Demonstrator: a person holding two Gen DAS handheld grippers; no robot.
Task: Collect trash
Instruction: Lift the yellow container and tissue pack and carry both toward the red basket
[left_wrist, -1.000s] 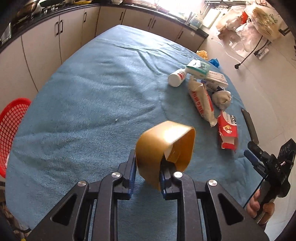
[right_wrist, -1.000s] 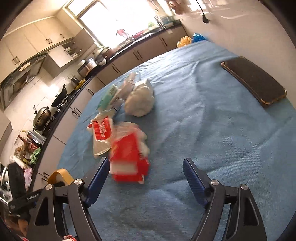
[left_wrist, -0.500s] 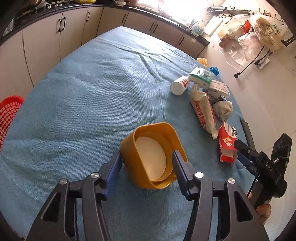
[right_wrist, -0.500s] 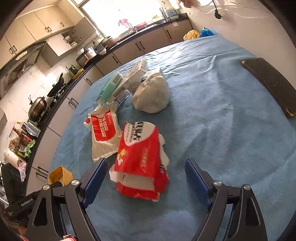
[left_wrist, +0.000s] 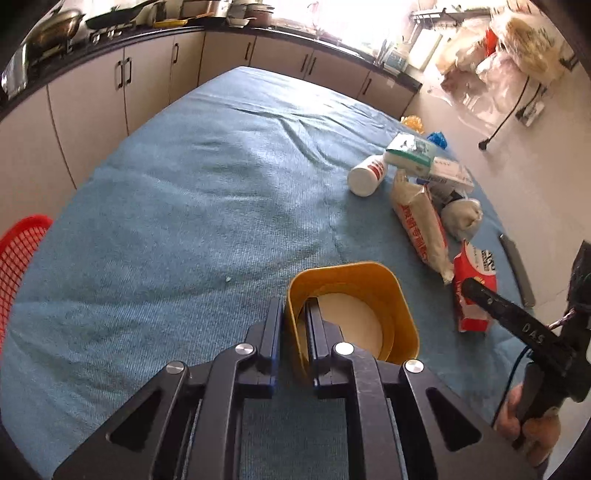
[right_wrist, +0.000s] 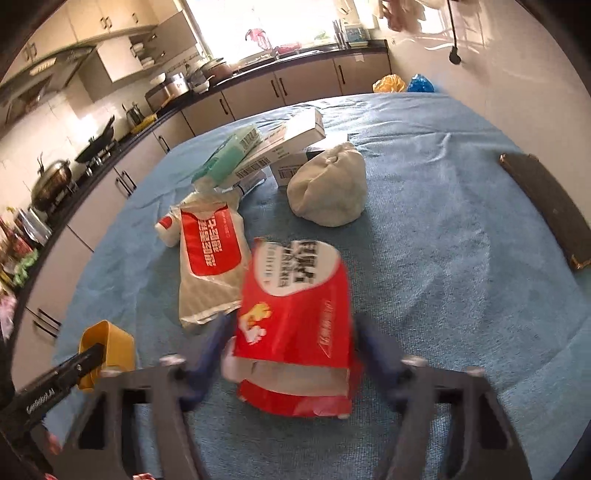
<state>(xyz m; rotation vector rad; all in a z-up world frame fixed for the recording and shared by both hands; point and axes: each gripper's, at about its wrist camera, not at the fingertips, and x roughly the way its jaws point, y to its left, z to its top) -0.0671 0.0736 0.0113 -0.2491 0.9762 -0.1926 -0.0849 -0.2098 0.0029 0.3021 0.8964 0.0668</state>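
My left gripper is shut on the left wall of a yellow tub that stands on the blue tablecloth; the tub also shows in the right wrist view. My right gripper is open, its fingers on either side of a red and white snack bag lying on the cloth; the bag also shows in the left wrist view. Beyond it lie a white and red pouch, a grey crumpled wad, stacked cartons and a white bottle.
A red basket sits off the table's left edge. A dark flat phone-like slab lies on the cloth at the right. Kitchen cabinets run behind the table. Plastic bags hang on the right wall.
The left gripper set the yellow tub upright on the cloth, opened, then shut again on its left wall. The right gripper moved forward so its fingers flank the red snack bag.
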